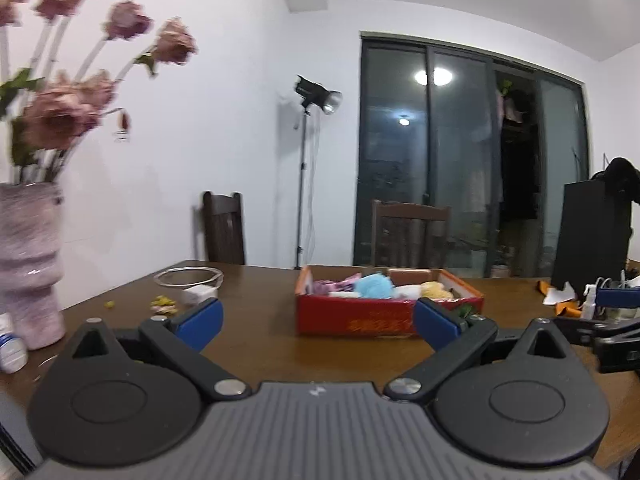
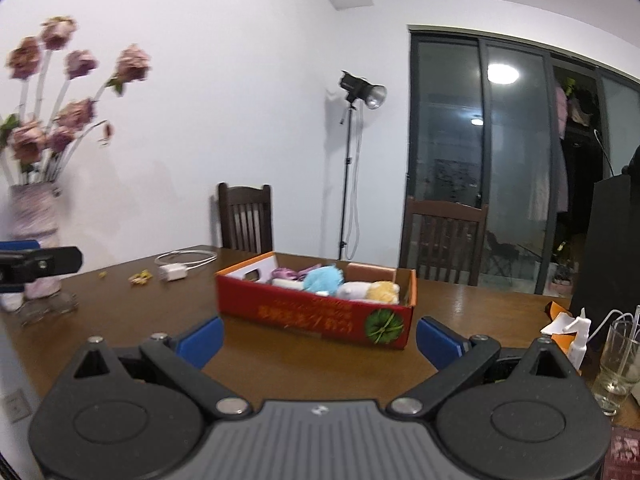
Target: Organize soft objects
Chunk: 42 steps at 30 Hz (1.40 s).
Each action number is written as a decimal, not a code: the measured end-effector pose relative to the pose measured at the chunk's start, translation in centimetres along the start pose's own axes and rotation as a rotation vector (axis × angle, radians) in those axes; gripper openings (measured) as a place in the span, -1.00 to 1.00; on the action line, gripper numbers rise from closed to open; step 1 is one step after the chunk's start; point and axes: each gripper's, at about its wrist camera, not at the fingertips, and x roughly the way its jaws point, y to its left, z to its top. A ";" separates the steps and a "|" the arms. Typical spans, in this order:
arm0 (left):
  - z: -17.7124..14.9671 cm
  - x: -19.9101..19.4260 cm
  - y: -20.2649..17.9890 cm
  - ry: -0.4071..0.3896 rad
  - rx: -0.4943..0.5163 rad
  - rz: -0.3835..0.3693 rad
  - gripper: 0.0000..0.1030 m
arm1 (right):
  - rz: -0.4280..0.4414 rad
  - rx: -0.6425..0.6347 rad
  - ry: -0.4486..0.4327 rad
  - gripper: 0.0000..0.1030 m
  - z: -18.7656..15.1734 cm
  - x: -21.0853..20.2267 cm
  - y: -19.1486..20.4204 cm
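- My left gripper (image 1: 318, 322) hangs above the near part of the wooden table (image 1: 260, 344); its blue fingers (image 1: 200, 320) are spread wide with nothing between them.
- My right gripper (image 2: 320, 338) is the same: blue fingers (image 2: 438, 342) wide apart, holding nothing, just above the table (image 2: 160, 320).
- The red cardboard box (image 1: 360, 314) stands on the table ahead of both grippers, near the middle, with its long side turned toward me.
- In the right wrist view the box (image 2: 312, 312) sits at an angle, and a green round print marks its near right corner.
- The soft objects lie inside the box: a blue fluffy toy (image 2: 323, 278) in the middle, a white soft one (image 2: 354, 290) to its right, and a yellow one (image 2: 384, 291) at the right end.
- Something pink and purple (image 2: 286, 273) lies at the left end of the box; I cannot tell what it is.
- The left wrist view shows the same blue toy (image 1: 374, 285) and yellow one (image 1: 436, 290) over the box wall.
- A pink vase of dried roses (image 1: 30, 260) stands at the left of the table, blurred.
- A white charger with its coiled cable (image 2: 174, 270) lies far left of the box, well apart from it.
- A drinking glass (image 2: 618, 368) stands near the right edge, beside a small spray bottle (image 2: 578, 340).
- Two dark wooden chairs (image 2: 245, 218) stand at the far side of the table.
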 end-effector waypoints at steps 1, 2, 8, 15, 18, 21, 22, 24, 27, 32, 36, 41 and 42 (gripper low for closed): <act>-0.5 -0.6 0.1 0.007 0.002 0.016 1.00 | 0.006 -0.003 -0.004 1.00 -0.6 -0.7 0.3; -1.1 -1.4 0.3 0.006 0.001 0.033 1.00 | 0.005 -0.002 -0.004 1.00 -1.2 -1.3 0.6; -2.7 -4.4 0.3 -0.015 0.058 0.031 1.00 | -0.016 0.054 0.000 1.00 -4.7 -4.5 2.0; -2.4 -4.7 0.4 -0.029 0.040 0.025 1.00 | -0.021 0.070 -0.038 1.00 -4.6 -5.8 2.5; -2.6 -4.4 0.4 -0.016 0.040 0.029 1.00 | -0.015 0.078 -0.027 1.00 -4.4 -5.6 2.6; -2.7 -4.4 0.4 -0.013 0.036 0.022 1.00 | -0.004 0.080 -0.026 1.00 -4.4 -5.5 2.9; -2.8 -4.4 0.3 -0.012 0.037 0.022 1.00 | -0.003 0.079 -0.031 1.00 -4.4 -5.6 2.9; -2.9 -4.3 0.3 -0.011 0.039 0.024 1.00 | -0.003 0.073 -0.033 1.00 -4.3 -5.6 3.1; -2.8 -4.5 0.2 -0.014 0.037 0.022 1.00 | -0.003 0.073 -0.039 1.00 -4.2 -5.6 3.1; -2.9 -4.4 0.1 -0.009 0.038 0.012 1.00 | -0.011 0.076 -0.040 1.00 -4.5 -5.7 3.2; -3.0 -4.3 0.2 0.000 0.033 0.008 1.00 | -0.012 0.081 -0.038 1.00 -4.5 -5.6 3.0; -3.1 -4.3 0.1 0.001 0.033 0.008 1.00 | -0.013 0.084 -0.038 1.00 -4.5 -5.6 3.0; -3.1 -4.3 0.1 0.000 0.035 0.008 1.00 | -0.014 0.083 -0.038 1.00 -4.6 -5.6 3.0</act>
